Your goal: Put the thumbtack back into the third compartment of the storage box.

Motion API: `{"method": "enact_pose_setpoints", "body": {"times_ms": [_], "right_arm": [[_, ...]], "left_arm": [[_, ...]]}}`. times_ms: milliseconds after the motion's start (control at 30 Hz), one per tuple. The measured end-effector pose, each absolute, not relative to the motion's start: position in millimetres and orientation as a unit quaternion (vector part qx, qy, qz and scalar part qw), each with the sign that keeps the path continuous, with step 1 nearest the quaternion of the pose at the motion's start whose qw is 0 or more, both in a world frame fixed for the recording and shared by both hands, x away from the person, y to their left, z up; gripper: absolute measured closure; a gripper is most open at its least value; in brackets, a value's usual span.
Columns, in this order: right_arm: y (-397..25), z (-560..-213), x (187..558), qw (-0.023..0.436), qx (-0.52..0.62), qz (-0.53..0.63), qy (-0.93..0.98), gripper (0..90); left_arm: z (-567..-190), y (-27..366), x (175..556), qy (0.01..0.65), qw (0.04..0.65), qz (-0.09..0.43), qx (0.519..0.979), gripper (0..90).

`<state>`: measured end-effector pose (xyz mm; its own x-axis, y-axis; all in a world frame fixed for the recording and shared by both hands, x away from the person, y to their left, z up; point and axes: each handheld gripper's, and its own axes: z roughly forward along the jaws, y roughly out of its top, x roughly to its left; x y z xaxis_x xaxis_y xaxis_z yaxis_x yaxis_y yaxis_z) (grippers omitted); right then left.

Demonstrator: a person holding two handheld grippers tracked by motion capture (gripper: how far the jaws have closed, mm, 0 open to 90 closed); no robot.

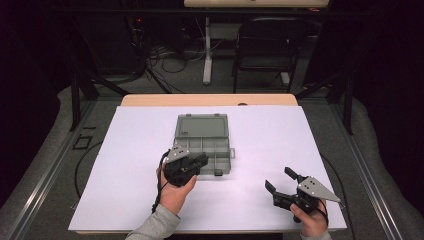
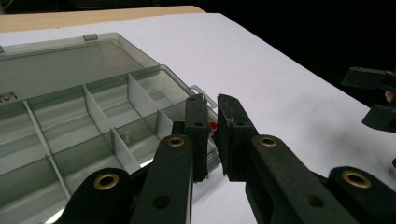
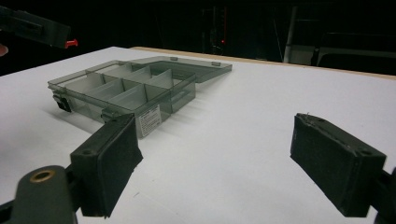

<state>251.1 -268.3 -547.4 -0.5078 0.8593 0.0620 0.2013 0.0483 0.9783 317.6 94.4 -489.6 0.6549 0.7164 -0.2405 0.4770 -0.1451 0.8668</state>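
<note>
Pin (image 2: 212,126) pinched in left gripper (image 2: 212,140) over organizer box (image 2: 93,121).

A compartment box (image 1: 202,145) lies open on the table (image 1: 125,150), near the middle, its lid (image 1: 202,125) flat behind the tray. The left gripper (image 1: 200,161) hangs over the tray's front left part, a small pin (image 2: 212,126) between its jaws. The right gripper (image 1: 279,180) sits well apart, to the right and nearer the front edge.
</note>
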Motion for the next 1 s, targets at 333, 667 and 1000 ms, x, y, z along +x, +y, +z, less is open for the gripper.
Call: {"method": "enact_pose_setpoints", "body": {"times_ms": [333, 667, 1000], "right_arm": [[-270, -549, 252, 0.290, 0.402, 0.559, 0.665, 14.9], [-273, -550, 252, 0.290, 0.406, 0.558, 0.663, 14.9], [-271, -547, 249, 0.291, 0.403, 0.559, 0.664, 14.9]], "left_arm": [[-480, 100, 338, 0.408, 0.515, 0.118, 0.745, 83.3], [-486, 95, 378, 0.430, 0.487, 0.095, 0.754, 83.3], [-505, 85, 405, 0.458, 0.444, 0.085, 0.765, 83.3]]}}
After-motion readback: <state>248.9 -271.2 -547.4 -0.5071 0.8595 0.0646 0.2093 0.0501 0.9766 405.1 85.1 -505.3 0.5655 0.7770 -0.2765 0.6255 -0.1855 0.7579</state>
